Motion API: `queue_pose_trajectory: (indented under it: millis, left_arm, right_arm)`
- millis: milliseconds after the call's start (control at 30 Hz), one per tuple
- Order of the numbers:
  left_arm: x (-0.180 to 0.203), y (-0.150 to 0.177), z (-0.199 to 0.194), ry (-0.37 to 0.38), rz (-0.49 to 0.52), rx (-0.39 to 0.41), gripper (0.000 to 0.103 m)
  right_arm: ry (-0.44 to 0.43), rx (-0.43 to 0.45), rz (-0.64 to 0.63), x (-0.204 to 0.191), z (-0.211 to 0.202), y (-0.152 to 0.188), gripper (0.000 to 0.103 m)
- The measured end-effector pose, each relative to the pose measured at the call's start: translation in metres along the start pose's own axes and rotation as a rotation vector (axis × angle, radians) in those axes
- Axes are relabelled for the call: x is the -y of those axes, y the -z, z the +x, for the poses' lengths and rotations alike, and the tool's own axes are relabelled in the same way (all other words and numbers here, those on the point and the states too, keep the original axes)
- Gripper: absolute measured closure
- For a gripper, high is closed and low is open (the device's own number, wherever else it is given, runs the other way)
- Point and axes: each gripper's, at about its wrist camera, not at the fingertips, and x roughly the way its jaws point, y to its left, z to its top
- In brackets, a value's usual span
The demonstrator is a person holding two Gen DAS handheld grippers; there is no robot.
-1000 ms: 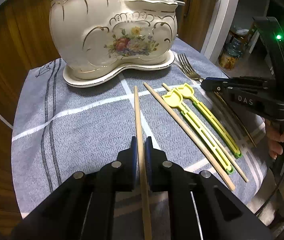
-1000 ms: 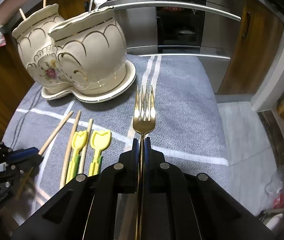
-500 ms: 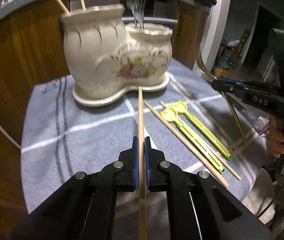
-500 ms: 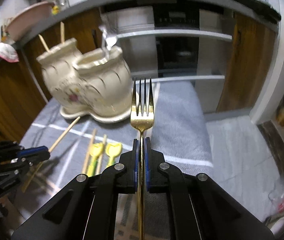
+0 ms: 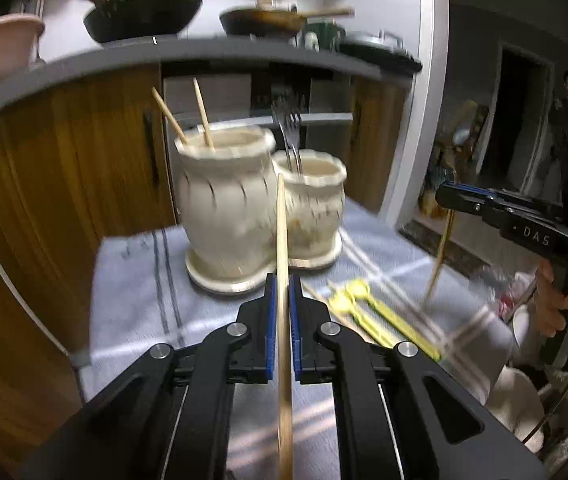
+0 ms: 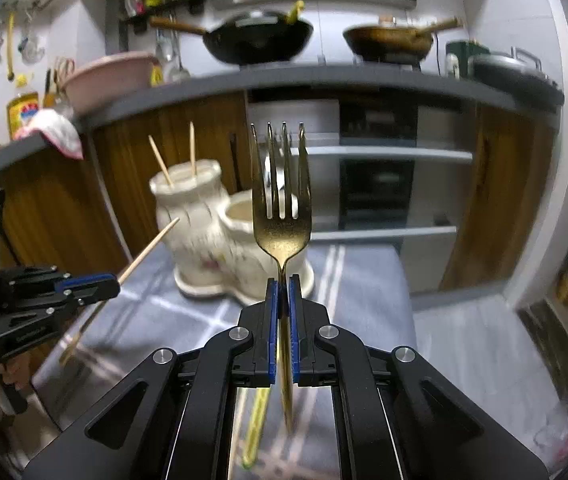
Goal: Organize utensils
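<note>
My left gripper (image 5: 280, 292) is shut on a wooden chopstick (image 5: 282, 240) and holds it above the cloth, pointing at the cream ceramic holder (image 5: 224, 208). The holder's tall pot has two chopsticks (image 5: 202, 118) in it, the low pot (image 5: 315, 204) has a fork. My right gripper (image 6: 282, 294) is shut on a gold fork (image 6: 282, 200), tines up, in front of the holder (image 6: 192, 224). The right gripper also shows in the left wrist view (image 5: 449, 200), the left one in the right wrist view (image 6: 104, 282). Yellow utensils (image 5: 371, 312) and a chopstick lie on the cloth.
A grey checked cloth (image 5: 140, 280) covers the small table. Wooden cabinets (image 5: 64, 184) and a counter with pans (image 6: 260, 40) stand behind. An oven (image 6: 375, 184) is behind the holder. Floor lies to the right (image 6: 483, 352).
Both grippers have lifted their utensils off the cloth and risen; the holder now looks farther and lower, and the counter with pans has come into view.
</note>
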Motion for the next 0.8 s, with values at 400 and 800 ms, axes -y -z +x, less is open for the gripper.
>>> queue_pose_trajectory:
  millis: [400,800]
  left_arm:
    - [-0.039,-0.093,-0.02,0.022,-0.099,0.289,0.097]
    - [-0.062,-0.136,0.038,0.117,-0.228,0.405,0.097]
  right_arm:
    - [-0.059,0.165,0.001,-0.011,0.017,-0.095,0.097]
    - [-0.053,0.23,0.042,-0.006,0.049,-0.122,0.097]
